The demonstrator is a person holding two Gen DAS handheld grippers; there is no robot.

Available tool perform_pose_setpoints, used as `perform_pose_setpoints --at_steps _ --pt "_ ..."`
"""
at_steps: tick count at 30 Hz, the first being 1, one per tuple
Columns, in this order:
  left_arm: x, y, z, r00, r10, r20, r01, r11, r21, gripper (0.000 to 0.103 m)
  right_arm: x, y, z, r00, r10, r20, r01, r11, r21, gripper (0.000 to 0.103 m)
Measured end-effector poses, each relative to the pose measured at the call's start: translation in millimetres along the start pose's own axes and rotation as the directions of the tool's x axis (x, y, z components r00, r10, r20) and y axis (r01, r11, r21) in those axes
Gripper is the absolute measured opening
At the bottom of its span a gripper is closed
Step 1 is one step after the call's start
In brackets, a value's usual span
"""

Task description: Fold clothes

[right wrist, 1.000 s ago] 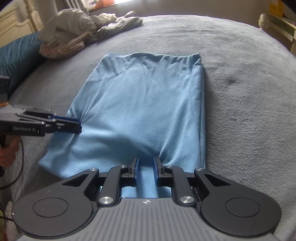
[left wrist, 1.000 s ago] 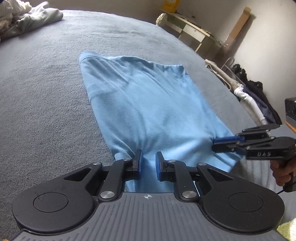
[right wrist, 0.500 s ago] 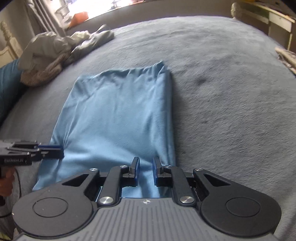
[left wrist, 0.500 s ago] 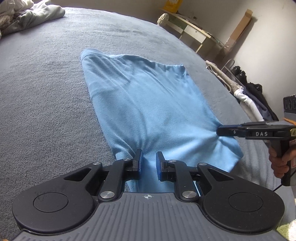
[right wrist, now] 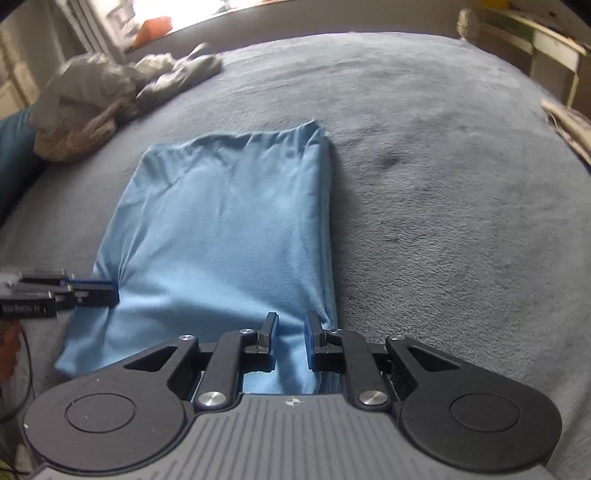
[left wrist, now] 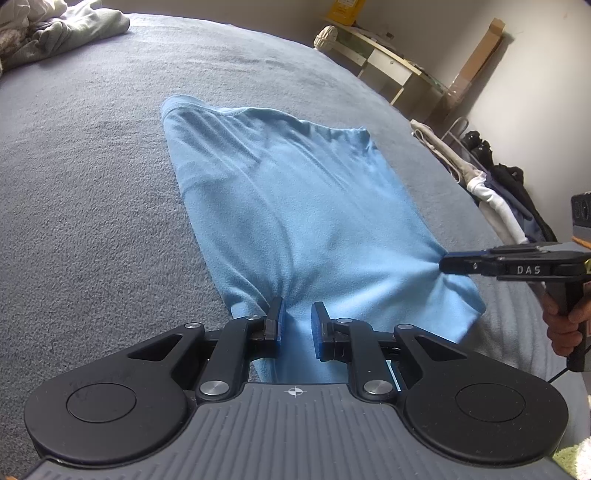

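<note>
Shirt [left wrist: 295, 221] flat on bed [left wrist: 92, 184], clothes pile [right wrist: 110, 88] behind it on the left

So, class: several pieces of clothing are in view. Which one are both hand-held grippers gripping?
The light blue garment spread flat on the grey bed; the crumpled grey clothes pile lies untouched at the far edge.

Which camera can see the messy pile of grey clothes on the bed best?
The right wrist view: the crumpled grey and beige clothes pile sits whole at upper left, though blurry. The left wrist view catches only part of it, cut off in the top-left corner.
</note>
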State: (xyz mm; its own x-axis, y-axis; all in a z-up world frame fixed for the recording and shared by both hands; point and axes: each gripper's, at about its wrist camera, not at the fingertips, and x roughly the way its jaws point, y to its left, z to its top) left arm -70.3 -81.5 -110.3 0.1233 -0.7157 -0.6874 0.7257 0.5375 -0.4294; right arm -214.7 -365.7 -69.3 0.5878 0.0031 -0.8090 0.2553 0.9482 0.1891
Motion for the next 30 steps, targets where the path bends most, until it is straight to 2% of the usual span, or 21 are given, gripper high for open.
perform_pose_setpoints --at_steps 3,5,9,11,12,14,17,20,22,24,28,30 --pt "0.3 0.1 0.3 1.000 0.000 -0.002 0.000 1.000 -0.002 0.017 -8.2 4.5 4.3 1.000 0.012 0.024 -0.011 1.000 -0.027 0.015" --pt "0.4 -0.3 0.2 1.000 0.000 -0.003 0.000 1.000 -0.002 0.017 -15.0 6.8 5.3 0.998 0.047 0.035 -0.046 0.998 -0.037 0.015" --pt "0.2 1.5 0.4 1.000 -0.006 -0.005 0.006 1.000 -0.015 0.017 -23.2 10.5 -7.5 0.991 0.130 -0.020 -0.131 0.988 -0.080 0.015" --pt "0.5 2.5 0.8 1.000 -0.010 -0.007 0.009 1.000 -0.022 0.017 -21.2 4.8 -17.4 0.992 0.111 -0.065 -0.116 0.991 -0.071 0.015" --pt "0.7 3.1 0.9 1.000 -0.011 -0.008 0.011 1.000 -0.026 0.017 -19.0 -1.5 -21.9 0.994 0.077 -0.080 -0.081 0.995 -0.059 0.015" --pt "0.4 3.9 0.8 1.000 -0.014 -0.009 0.014 0.999 -0.031 0.017 -19.0 -20.1 -26.1 0.995 0.050 -0.090 -0.049 0.999 0.015 0.015" --pt "-1.1 4.1 2.7 1.000 -0.023 -0.018 0.022 0.999 -0.032 0.017 -17.7 -24.7 -10.0 0.998 0.058 -0.032 -0.056 0.997 0.058 0.016" --pt "-5.1 2.4 9.9 0.999 -0.031 -0.044 0.029 0.999 -0.037 0.024 -16.3 -27.5 7.9 0.997 0.066 0.032 -0.069 0.993 0.095 0.016" --pt "-8.5 0.4 15.6 0.997 -0.034 -0.062 0.032 0.999 -0.033 0.033 -15.3 -29.3 19.7 0.995 0.070 0.074 -0.079 0.990 0.118 0.016" --pt "-12.1 -5.1 23.0 0.997 -0.010 -0.072 0.012 1.000 0.022 0.036 -14.3 -31.2 31.6 0.990 0.073 0.117 -0.090 0.986 0.141 0.016" --pt "-8.5 -18.1 37.2 0.995 0.051 -0.087 -0.040 0.992 0.123 0.050 20.4 -10.6 57.8 0.987 0.118 0.109 -0.125 0.991 0.058 0.016" --pt "-0.2 -21.5 35.8 0.993 0.071 -0.095 -0.056 0.987 0.152 0.052 42.8 -7.4 66.0 0.991 0.104 0.086 -0.106 0.994 0.026 0.016"
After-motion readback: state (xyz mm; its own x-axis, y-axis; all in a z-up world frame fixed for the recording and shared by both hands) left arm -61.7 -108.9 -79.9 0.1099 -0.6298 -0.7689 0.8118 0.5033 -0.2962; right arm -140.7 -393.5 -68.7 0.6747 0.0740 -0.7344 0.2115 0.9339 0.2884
